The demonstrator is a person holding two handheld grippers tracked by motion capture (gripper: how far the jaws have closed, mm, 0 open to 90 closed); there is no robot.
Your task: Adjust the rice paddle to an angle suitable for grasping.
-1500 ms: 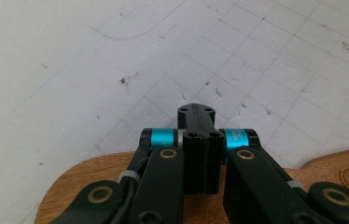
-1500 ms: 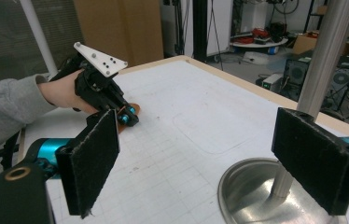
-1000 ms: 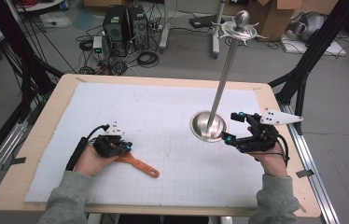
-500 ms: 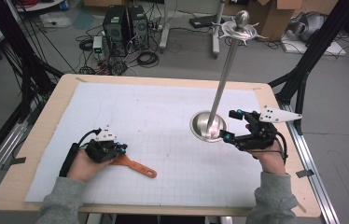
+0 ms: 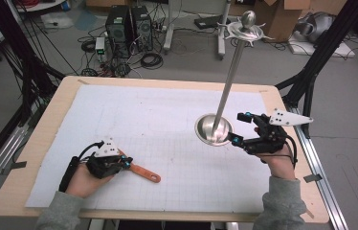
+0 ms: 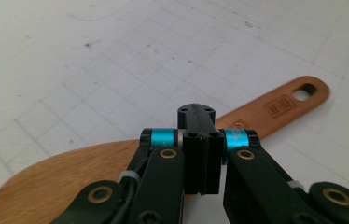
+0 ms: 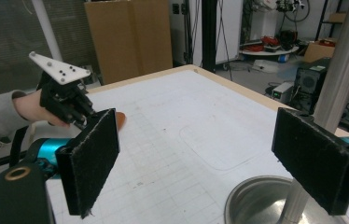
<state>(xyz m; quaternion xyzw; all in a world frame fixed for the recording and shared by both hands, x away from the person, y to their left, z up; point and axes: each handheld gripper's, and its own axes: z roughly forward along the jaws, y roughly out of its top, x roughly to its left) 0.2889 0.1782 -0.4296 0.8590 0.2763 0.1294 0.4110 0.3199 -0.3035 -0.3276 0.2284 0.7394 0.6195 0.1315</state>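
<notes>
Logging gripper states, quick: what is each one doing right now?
Left gripper: shut over the wooden spatula, grip unclear.
Right gripper: open, at the metal stand.

Left gripper (image 5: pixel 119 163), held low in the person's left hand (image 5: pixel 83 179), jaws pressed together over the wooden spatula (image 5: pixel 141 171); right gripper (image 5: pixel 240 128), in the right hand (image 5: pixel 277 163) far across from the spatula, jaws spread wide apart

spatula (image 5: pixel 141 170): 1 | metal stand (image 5: pixel 214 129): 1 | grippers: 2 | table (image 5: pixel 167 215): 1
</notes>
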